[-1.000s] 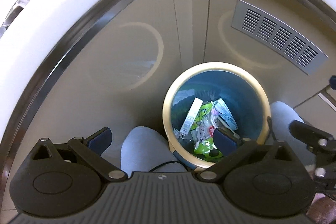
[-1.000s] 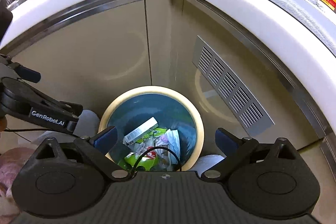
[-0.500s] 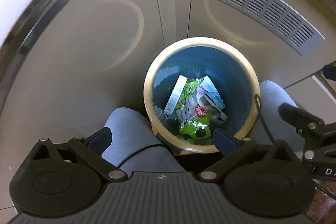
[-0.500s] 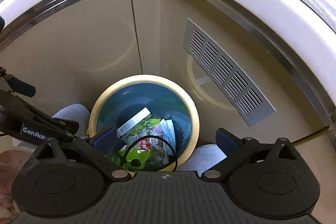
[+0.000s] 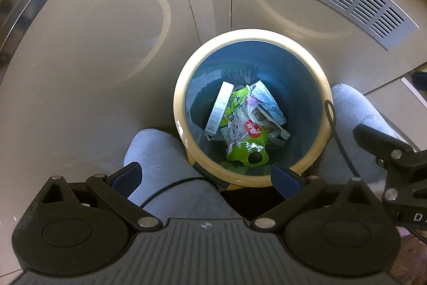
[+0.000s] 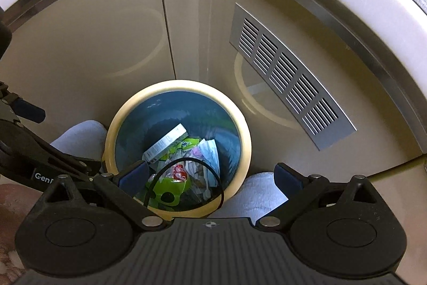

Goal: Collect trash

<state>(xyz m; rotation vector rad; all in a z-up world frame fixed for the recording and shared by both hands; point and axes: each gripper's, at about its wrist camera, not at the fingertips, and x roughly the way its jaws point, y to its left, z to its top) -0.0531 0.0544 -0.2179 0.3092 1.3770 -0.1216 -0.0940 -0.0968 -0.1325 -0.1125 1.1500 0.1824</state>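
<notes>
Where cabinets (image 6: 88, 44) corner: floor bin (image 5: 324, 122).

Left tool (image 5: 205, 176), jaws apart and empty, above trash-filled bin (image 5: 324, 87).

One bin (image 5: 181, 108), one white box (image 5: 219, 108), one green wrapper (image 5: 246, 151) (other scraps uncountable), two slippers (image 5: 165, 159).

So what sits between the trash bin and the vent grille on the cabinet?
Nothing: in the right wrist view, only bare beige cabinet panel separates the trash bin from the vent grille. The left wrist view shows the same.
</notes>
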